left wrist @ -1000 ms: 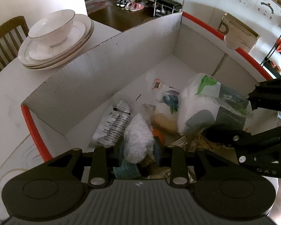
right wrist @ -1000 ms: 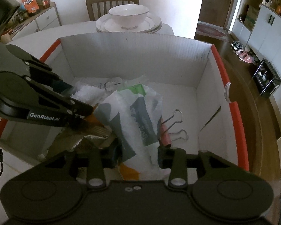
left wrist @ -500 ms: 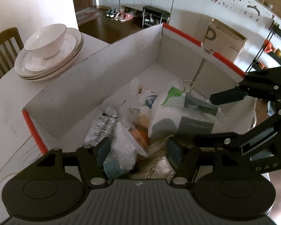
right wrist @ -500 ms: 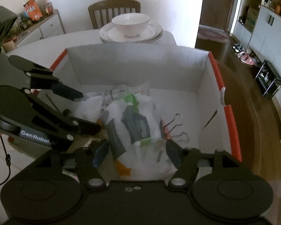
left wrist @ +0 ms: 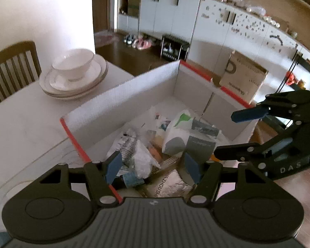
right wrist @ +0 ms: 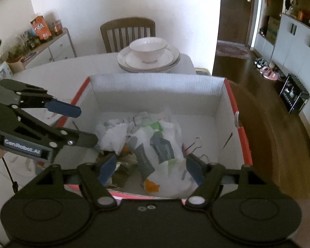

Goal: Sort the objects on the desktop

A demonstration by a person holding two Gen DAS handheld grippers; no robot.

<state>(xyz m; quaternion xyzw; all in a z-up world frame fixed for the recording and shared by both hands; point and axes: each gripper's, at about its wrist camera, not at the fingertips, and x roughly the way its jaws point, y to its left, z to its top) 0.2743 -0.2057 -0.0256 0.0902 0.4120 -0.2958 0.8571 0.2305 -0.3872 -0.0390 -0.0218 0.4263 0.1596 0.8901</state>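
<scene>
Grippers, left (left wrist: 153,168) & right (right wrist: 149,170), hover over box (right wrist: 157,86), fingers wide (holding nothing); wipes pack (right wrist: 158,144) lies below, untouched.

A white cardboard box (right wrist: 155,91) with red-taped rims stands open on the table. On its floor lies a heap of loose items. A white plastic packet (right wrist: 163,150) printed in green and grey, with an orange patch at its near end, lies flat at the middle of the box. Left of it in the box sit a crumpled white bag (right wrist: 113,138) and a gold foil wrapper (right wrist: 122,165). Binder clips (right wrist: 194,144) rest on the box floor just right of the packet.
</scene>
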